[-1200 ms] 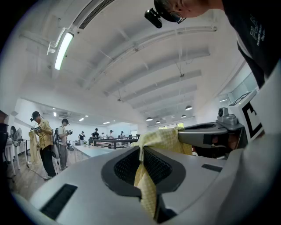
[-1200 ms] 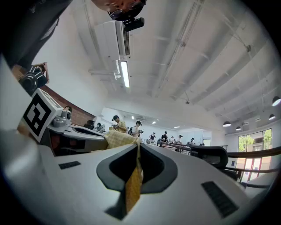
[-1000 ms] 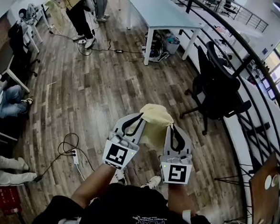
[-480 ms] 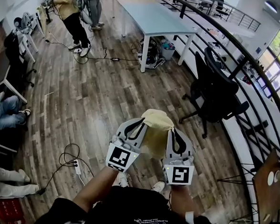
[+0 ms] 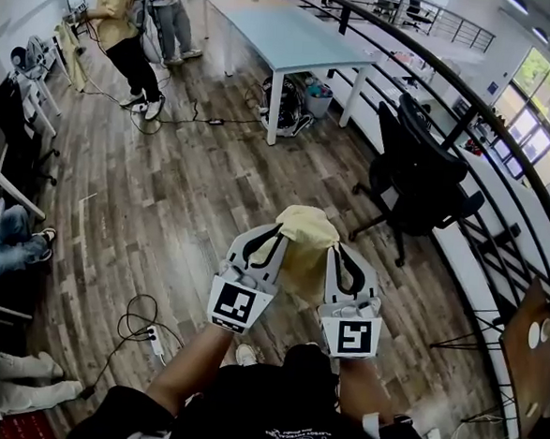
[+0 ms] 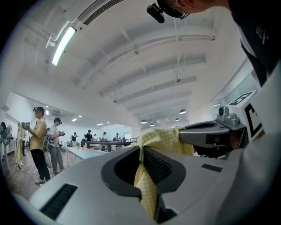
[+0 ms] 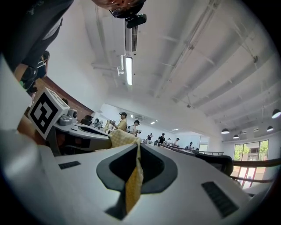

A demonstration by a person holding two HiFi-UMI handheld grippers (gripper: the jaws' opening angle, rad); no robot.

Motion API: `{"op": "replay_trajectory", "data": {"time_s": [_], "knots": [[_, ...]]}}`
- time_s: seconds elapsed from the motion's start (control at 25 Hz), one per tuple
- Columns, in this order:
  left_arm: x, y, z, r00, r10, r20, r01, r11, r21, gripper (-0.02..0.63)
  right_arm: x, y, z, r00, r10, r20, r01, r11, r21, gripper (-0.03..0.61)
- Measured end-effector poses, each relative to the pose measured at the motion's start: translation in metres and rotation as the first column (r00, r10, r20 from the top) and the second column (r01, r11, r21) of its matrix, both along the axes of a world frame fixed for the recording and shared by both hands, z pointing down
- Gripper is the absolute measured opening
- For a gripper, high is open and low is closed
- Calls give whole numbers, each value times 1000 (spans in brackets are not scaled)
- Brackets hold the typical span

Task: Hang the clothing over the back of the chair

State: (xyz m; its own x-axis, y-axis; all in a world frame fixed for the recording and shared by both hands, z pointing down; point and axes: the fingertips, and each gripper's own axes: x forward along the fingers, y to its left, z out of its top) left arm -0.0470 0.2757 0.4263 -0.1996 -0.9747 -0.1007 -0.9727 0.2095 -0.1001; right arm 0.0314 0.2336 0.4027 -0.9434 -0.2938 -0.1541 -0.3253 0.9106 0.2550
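Yellow clothing (image 5: 304, 230) bunches between the left gripper (image 5: 273, 233) and right gripper (image 5: 335, 252), both clamped on its edges; the chair (image 5: 419, 172) stands well ahead-right.

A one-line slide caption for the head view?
Left gripper and right gripper hold a yellow garment; a black office chair stands ahead, right.

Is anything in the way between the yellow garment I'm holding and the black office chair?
Nothing visible does. Only bare wood floor lies between the yellow garment, clamped by the left gripper and right gripper, and the black chair ahead to the right.
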Motion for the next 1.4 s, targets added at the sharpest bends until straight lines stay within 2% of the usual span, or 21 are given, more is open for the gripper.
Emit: {"op": "replay_trajectory", "data": {"time_s": [0.4,1.4], "knots": [[-21,-31,2,999,-32,11,32,999,-14,38,-24,-28,-4,999,-45,14,45,999,-8,25],[-34,-183,15,999,-40,33,43,995,-94,38,-41,-189,13,999,-44,4,44,994,-97,25]]}}
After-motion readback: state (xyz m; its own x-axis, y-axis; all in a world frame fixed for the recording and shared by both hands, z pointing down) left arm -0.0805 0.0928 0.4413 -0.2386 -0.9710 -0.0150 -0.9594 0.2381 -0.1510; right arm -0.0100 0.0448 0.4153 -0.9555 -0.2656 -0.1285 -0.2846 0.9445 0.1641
